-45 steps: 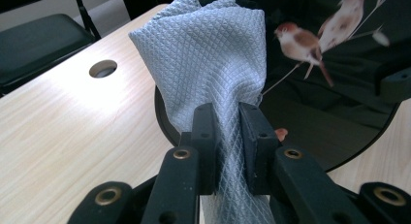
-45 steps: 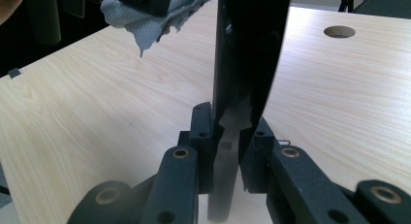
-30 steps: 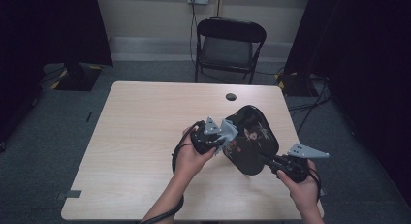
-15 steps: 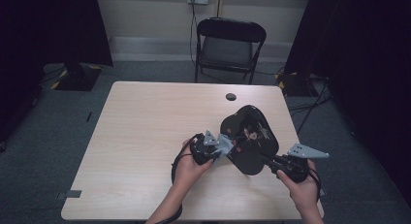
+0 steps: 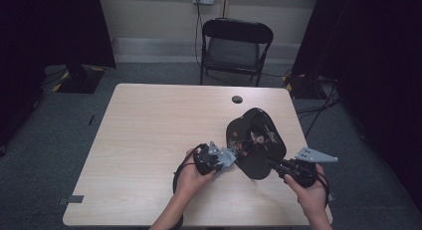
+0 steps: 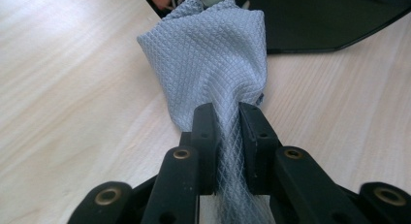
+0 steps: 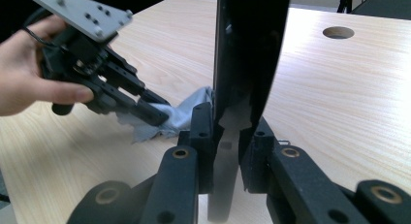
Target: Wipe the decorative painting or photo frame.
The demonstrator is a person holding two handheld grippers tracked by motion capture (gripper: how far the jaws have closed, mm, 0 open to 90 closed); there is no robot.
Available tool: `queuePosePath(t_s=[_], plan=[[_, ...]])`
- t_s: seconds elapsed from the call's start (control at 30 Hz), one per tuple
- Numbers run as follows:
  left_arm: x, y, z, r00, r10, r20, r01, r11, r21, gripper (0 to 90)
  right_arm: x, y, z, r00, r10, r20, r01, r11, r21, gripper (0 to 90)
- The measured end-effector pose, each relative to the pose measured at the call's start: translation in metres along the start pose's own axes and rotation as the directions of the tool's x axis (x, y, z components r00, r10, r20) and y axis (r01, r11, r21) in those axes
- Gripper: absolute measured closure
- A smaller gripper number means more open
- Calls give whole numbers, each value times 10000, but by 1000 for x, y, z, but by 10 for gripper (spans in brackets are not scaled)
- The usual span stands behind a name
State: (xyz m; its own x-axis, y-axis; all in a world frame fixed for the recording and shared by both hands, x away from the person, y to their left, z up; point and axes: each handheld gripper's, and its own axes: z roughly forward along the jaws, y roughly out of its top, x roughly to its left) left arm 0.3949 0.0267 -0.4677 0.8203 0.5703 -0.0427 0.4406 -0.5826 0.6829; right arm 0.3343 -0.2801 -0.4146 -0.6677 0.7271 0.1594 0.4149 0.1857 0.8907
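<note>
The wooden table (image 5: 149, 140) carries the whole scene, a round cable hole (image 5: 237, 99) near its far edge and a folding chair (image 5: 236, 46) standing on the floor beyond that edge. Over the table's right half sits the biggest piece in play — a glossy black plate (image 5: 256, 140) with a printed design in red and white on its face, tilted up off the wood, its near end held towards the near right corner. In the right gripper view that plate (image 7: 247, 49) rises edge-on, thin and dark, straight up between the jaws.

The right gripper (image 5: 278, 166) has the plate's near rim — jaws pressed onto it from both sides, the person's right hand (image 5: 309, 192) wrapped around the handle close to the near edge of the table. The left gripper (image 5: 230, 158) comes in from the plate's left side, held in the left hand (image 5: 191, 177), grey plate on top. Its jaws are pinching a grey cleaning cloth (image 6: 213, 59); in the left gripper view the diamond-weave fabric is squeezed tight between the two black jaws and bunches out ahead of them, its far end touching the plate's lower edge. From the right gripper view, the cloth (image 7: 181, 115) lies crumpled on the wood just beside the plate's base, with the left gripper (image 7: 157, 112) clamped on it.
</note>
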Motion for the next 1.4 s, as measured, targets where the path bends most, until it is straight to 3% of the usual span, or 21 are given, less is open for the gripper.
queuePosePath(t_s=[0.17,0.23,0.4,0.43,0.5,0.53,0.7,0.87,0.93,1.07,1.4], plan=[[4,8,-19,9999,-53,-161,45,9987,-511,782,0,0,0,10000,26,17,-26,10000,-11,789],[8,20,-37,9992,39,-388,-76,9953,-968,782,0,0,0,10000,15,29,-16,10000,18,788],[12,45,-67,9984,76,-567,-178,9832,-1816,782,0,0,0,10000,21,11,-21,10000,19,788],[12,45,-67,9984,76,-567,-178,9832,-1816,782,0,0,0,10000,21,11,-21,10000,19,788],[14,58,-79,9983,45,-588,-178,9736,-2277,782,0,0,0,10000,32,7,-32,10000,29,788],[14,58,-79,9983,45,-588,-178,9736,-2277,782,0,0,0,10000,32,7,-32,10000,29,788],[7,83,-93,9984,183,-544,-342,9506,-3085,782,0,0,0,10000,39,-18,-39,10000,21,788],[-1,100,-91,9971,479,-585,-645,9427,-3273,781,0,0,0,10000,40,-20,-40,10000,16,788],[-2,103,-89,9971,502,-571,-661,9432,-3257,781,0,0,0,10000,46,-24,-46,10000,19,789],[-1,101,-80,9973,472,-555,-617,9526,-2978,782,0,0,0,10000,47,-37,-46,10000,17,789],[0,77,-56,9986,317,-432,-412,9698,-2406,782,-1,1,0,10000,0,-38,0,10000,60,789]])
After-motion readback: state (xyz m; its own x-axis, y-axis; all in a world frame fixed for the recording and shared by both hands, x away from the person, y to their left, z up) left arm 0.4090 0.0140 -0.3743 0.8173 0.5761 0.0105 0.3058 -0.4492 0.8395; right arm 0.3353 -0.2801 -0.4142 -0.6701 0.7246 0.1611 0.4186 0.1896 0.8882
